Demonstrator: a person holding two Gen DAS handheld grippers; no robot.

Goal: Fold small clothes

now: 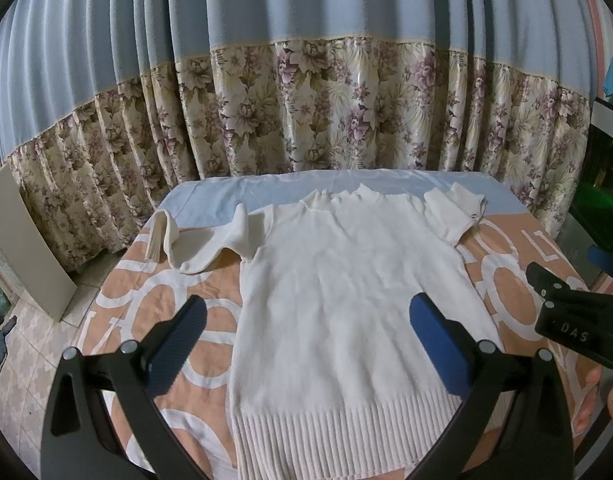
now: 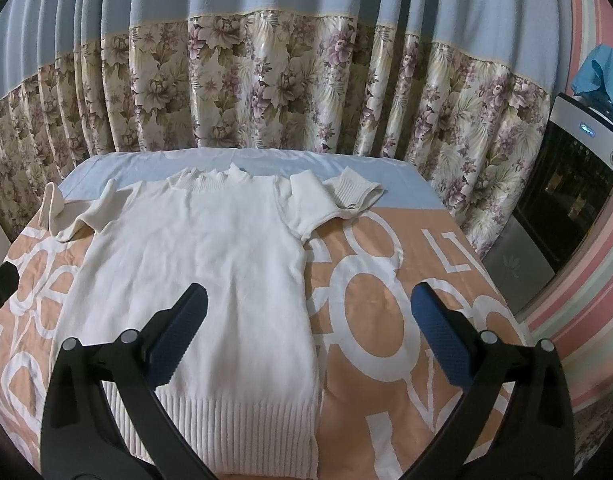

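Sweater (image 1: 346,300) in cream knit lies flat and face up on the worktop (image 2: 426,280), over an orange cloth with big white letters, neck toward the flowered curtain (image 1: 326,112) and ribbed hem nearest the cameras. Its left sleeve (image 1: 194,244) trails out rumpled, its right sleeve (image 2: 338,196) is doubled back by the shoulder. Left claw (image 1: 306,340) hangs wide above the body, right claw (image 2: 308,332) wide over the sweater's right edge, both gripping nothing.

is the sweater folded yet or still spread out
Spread: the sweater lies flat on the table, hem to collar showing, sleeves out to both sides.
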